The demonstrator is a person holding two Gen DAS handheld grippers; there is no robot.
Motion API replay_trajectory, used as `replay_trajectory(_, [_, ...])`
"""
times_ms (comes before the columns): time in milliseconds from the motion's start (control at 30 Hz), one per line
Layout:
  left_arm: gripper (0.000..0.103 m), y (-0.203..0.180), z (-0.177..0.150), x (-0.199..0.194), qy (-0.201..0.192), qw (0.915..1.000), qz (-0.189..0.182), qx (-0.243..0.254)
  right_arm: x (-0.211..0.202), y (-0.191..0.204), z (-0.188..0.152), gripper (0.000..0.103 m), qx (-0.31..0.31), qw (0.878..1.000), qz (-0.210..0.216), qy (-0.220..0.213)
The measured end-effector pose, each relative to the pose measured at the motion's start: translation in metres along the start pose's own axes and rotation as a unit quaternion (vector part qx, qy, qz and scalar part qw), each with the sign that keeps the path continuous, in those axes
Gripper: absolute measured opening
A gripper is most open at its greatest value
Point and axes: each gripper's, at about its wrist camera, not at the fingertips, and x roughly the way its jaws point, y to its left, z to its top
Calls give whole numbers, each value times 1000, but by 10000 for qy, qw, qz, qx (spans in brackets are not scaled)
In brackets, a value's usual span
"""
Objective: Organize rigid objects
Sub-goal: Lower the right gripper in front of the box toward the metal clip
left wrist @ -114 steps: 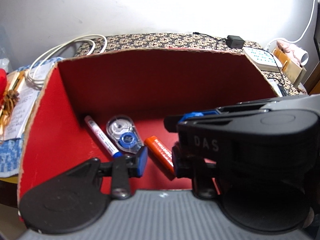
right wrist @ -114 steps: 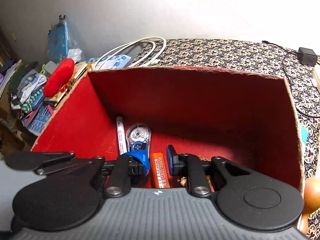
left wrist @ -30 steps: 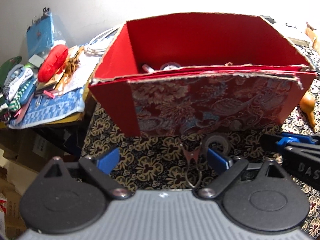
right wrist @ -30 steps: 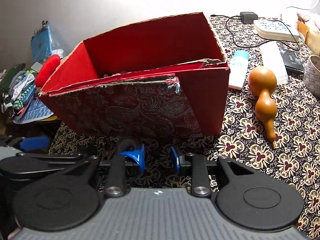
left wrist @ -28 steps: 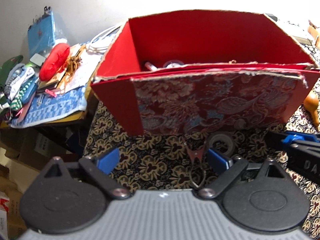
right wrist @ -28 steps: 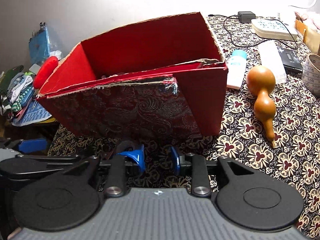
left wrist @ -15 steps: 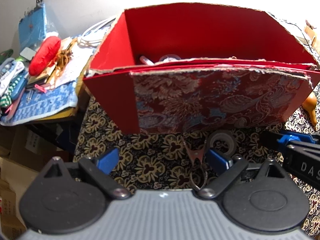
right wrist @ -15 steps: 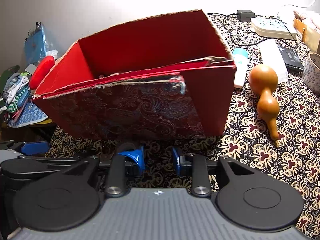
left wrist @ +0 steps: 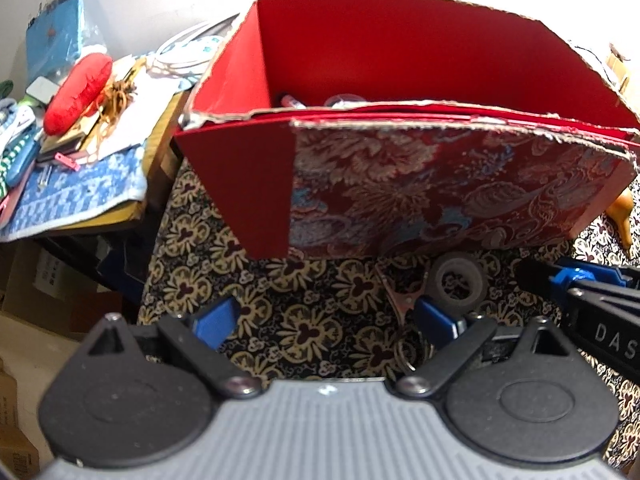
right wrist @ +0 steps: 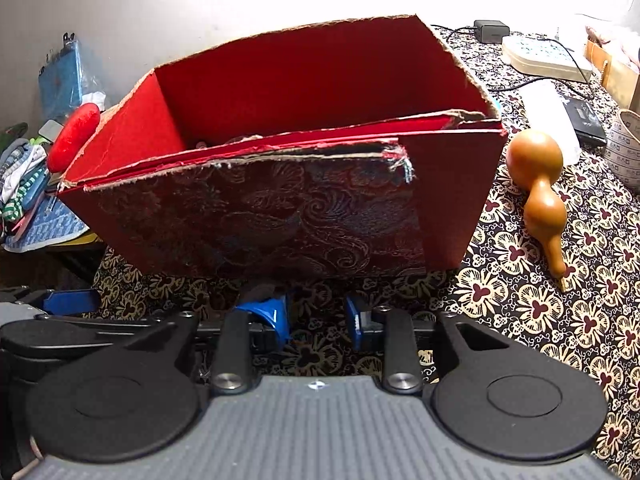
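Oddly, brocade-faced red cardboard box [left wrist: 440, 184], ragged-edged.

A table covered by a black floral-patterned cloth [right wrist: 560, 312] is seen. On it are set a red box [right wrist: 280, 208], a brown gourd [right wrist: 538, 184], a tape roll [left wrist: 458, 282] just before the box, and a white device [right wrist: 540, 56] farther back.

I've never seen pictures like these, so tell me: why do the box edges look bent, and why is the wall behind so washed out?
Left wrist view: the wide lens bows the red box, the white wall behind is blown out by glare, and the whole frame is slightly soft. Right wrist view: same bending, sharper overall; the wall glares at upper right, and the gourd carries a small highlight.
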Motion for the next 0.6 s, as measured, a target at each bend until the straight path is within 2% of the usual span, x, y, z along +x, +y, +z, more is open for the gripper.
replay_trajectory(333, [95,7,2,2,-39,10000,-12,-5,-1,8,1,13,-218,9996,-129,-129])
replay_trajectory(600, [95,5,2,5,41,10000,-67,-47,3,4,6,14,-201,9998,13,-59])
